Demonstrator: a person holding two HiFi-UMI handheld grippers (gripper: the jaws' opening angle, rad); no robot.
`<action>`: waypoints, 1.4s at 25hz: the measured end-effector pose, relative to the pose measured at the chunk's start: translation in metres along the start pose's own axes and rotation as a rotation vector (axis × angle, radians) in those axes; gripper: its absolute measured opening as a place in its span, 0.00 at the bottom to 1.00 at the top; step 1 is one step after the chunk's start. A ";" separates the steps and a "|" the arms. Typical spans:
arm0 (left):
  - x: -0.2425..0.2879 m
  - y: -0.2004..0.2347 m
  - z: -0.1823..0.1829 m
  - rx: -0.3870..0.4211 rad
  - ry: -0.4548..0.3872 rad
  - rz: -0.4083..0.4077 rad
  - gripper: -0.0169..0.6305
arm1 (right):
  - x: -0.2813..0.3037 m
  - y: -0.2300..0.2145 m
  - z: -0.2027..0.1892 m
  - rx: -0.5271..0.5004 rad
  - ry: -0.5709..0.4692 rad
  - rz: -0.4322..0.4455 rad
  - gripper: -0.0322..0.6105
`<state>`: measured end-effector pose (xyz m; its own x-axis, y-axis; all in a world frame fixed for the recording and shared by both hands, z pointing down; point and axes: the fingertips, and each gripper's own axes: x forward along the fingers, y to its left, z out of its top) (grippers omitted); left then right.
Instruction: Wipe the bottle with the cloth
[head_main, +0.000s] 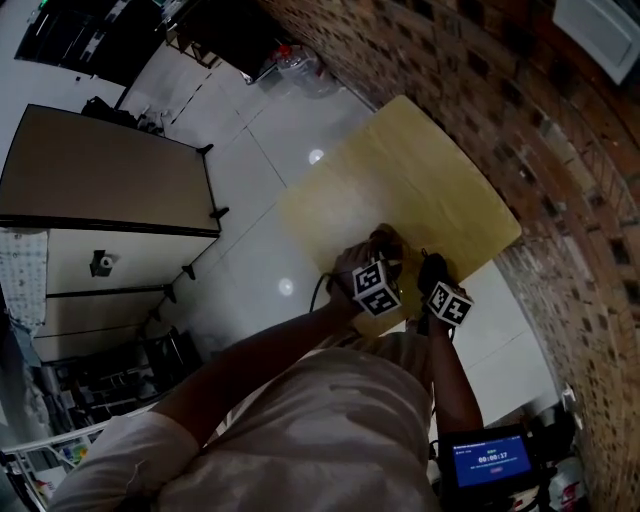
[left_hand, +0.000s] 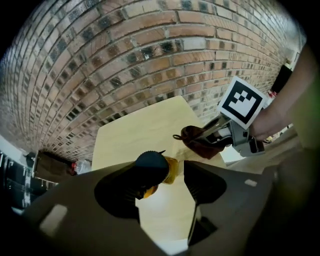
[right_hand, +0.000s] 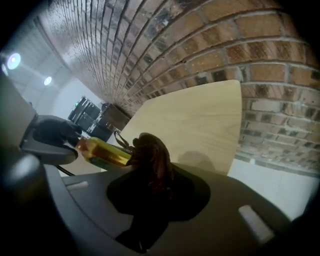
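Left tongs: your left tongs (left_hand: 170, 176) stand wide apart with the bottle (left_hand: 161, 169) between them. Its dark cap lies against 1 jaw and a sliver of gap shows at the other, so I read a loose cradle, not a firm grip.
Right tongs: your right tongs (right_hand: 152, 175) are closed on the bunched brown cloth (right_hand: 150, 152).
Bottle: it lies close to level, cap end at your left tongs and yellow body reaching toward the cloth, over the near end of the counter (right_hand: 195, 117). I can't tell whether it rests on the counter.
Contact: in the right gripper view the cloth meets the end of the bottle away from the cap.
Done: the cloth is in hand and at the bottle, so the wipe looks to be starting or under way.
Left to do: nothing shows how much of the body has been rubbed. I'd count the whole length and the cap end as not yet wiped, and I'd firm up your left hold first.
Edges: the head view puts both tongs right at the counter's near edge, so a slipped bottle could roll off onto the floor (head_main: 250, 190).
Wall: the brick wall (right_hand: 200, 45) runs along the counter's right-hand side, which limits your swing that way.
Room: the counter ahead of you is bare, so work further in over it.
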<state>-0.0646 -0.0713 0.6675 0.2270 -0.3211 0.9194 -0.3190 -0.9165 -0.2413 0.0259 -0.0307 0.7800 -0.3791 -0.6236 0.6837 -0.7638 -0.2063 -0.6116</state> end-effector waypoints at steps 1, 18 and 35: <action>-0.004 0.001 -0.001 0.011 -0.019 0.001 0.48 | -0.008 -0.001 -0.003 0.006 -0.008 0.005 0.17; -0.021 -0.003 0.011 0.641 -0.223 -0.201 0.30 | -0.044 0.058 0.005 -0.142 -0.056 0.233 0.17; -0.014 0.021 0.032 -0.097 -0.044 -0.009 0.28 | -0.005 0.098 0.030 0.004 -0.107 0.214 0.17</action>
<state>-0.0449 -0.0932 0.6396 0.2693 -0.3252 0.9065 -0.4043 -0.8925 -0.2001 -0.0309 -0.0703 0.7044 -0.4746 -0.7297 0.4922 -0.6697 -0.0636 -0.7399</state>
